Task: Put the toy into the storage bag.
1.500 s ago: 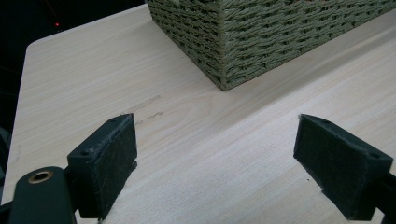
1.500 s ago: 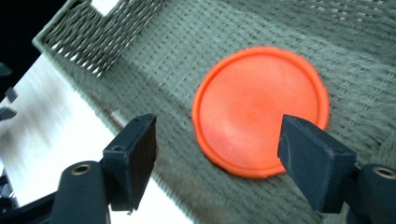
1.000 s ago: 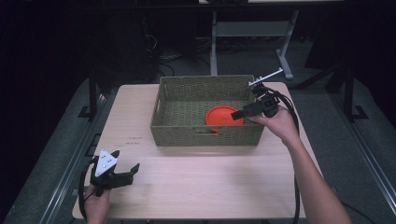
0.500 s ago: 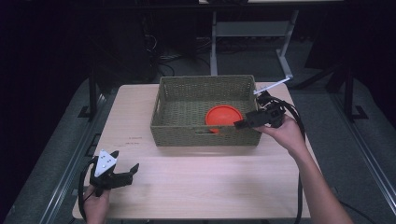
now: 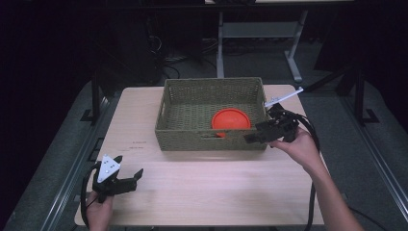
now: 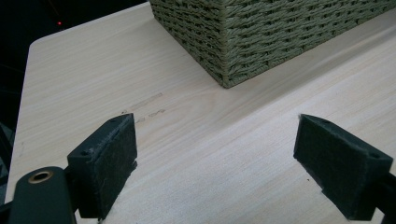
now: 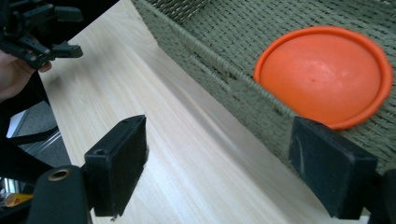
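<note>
the right gripper (image 7: 217, 175) is seen with its 2 black jaws spread wide apart, nothing held between them. the left-hand jaw is placed over the pale wooden table (image 7: 154, 140), while the right-hand jaw is set in front of the near wall of a woven green basket (image 7: 224, 79). an orange plate (image 7: 322, 74) is laid flat on the basket's floor, close against that near wall, slightly blurred. at the upper left, farther off, the left gripper (image 7: 56, 35) is held in a hand (image 7: 16, 72) near the table's edge, its jaws apart.
</note>
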Demonstrator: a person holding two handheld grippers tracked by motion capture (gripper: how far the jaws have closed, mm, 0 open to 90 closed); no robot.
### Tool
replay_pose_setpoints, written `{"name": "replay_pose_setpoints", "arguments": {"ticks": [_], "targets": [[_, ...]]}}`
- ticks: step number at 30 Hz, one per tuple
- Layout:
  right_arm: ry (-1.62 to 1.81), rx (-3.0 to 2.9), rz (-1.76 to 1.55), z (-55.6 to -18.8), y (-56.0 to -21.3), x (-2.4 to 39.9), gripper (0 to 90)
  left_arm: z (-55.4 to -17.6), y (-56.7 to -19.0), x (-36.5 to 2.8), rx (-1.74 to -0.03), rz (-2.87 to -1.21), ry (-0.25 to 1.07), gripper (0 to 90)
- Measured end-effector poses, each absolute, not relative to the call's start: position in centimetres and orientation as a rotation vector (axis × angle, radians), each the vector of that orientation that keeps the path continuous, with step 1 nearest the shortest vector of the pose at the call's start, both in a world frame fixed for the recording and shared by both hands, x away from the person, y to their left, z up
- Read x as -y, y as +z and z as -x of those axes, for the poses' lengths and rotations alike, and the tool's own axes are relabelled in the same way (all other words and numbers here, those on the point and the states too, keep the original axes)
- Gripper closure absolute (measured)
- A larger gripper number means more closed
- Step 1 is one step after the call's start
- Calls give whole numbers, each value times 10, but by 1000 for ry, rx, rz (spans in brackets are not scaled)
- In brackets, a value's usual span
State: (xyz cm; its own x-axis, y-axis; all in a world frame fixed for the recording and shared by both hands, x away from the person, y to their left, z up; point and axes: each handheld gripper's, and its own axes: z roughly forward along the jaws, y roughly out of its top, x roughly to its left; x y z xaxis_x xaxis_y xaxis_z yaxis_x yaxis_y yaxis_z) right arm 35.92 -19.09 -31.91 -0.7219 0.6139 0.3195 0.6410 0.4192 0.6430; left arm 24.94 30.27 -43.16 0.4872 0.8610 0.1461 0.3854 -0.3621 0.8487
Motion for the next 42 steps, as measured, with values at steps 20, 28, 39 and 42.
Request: {"name": "replay_pose_setpoints", "arguments": {"ticks": [20,28,39,42], "targets": [[-1255,2655,1078,-316,-346,205,201,-249,-432,-301,-1022,-1962,767,128],[-1229,2664,1091,-304,-369,214,200,-249,-433,-300,-1027,-1952,764,128],[-1309,2591,1147,-288,-401,237,198,-250,-434,-297,-1019,-1963,760,128],[-1463,2559,1129,-276,-415,234,188,-251,-434,-297,-1022,-1961,756,128]]}}
